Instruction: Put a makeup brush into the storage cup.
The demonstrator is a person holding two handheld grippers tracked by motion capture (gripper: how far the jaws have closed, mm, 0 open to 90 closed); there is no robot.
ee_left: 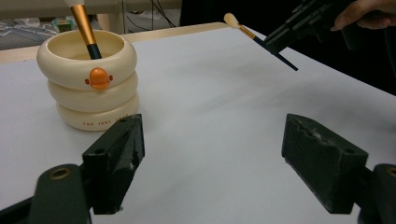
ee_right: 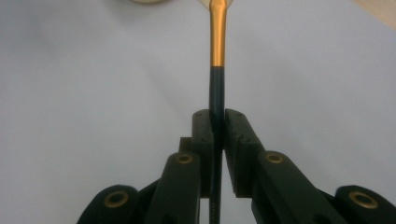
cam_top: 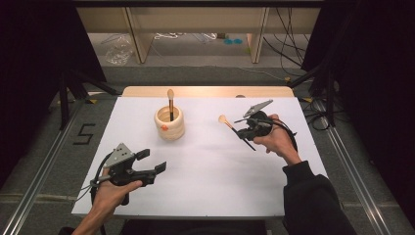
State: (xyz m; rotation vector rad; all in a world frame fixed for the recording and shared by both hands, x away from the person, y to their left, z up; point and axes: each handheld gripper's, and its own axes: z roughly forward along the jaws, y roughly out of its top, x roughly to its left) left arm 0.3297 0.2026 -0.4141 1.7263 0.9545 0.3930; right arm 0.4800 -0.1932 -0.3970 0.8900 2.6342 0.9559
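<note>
My right gripper (cam_top: 244, 130) is shut on a makeup brush (cam_top: 234, 129) with a black handle, gold ferrule and pale bristles, held above the white table right of centre. In the right gripper view the brush (ee_right: 217, 70) runs straight up from between the pinched pads, its tip cut off at the top edge. A cream ringed holder (cam_top: 169, 122) stands at the back centre with another brush (cam_top: 171, 104) upright in it. My left gripper (cam_top: 151, 163) rests open near the front left with nothing between its fingers (ee_left: 116, 163). In the left gripper view the holder (ee_left: 88, 84) is ahead to the left and the held brush (ee_left: 254, 35) farther right.
A white sheet (cam_top: 205, 171) covers the table, with a wooden strip (cam_top: 205, 91) at its far edge. Metal rails (cam_top: 44, 161) run along both sides. Cables (cam_top: 288, 54) and a shelf stand on the floor behind the table.
</note>
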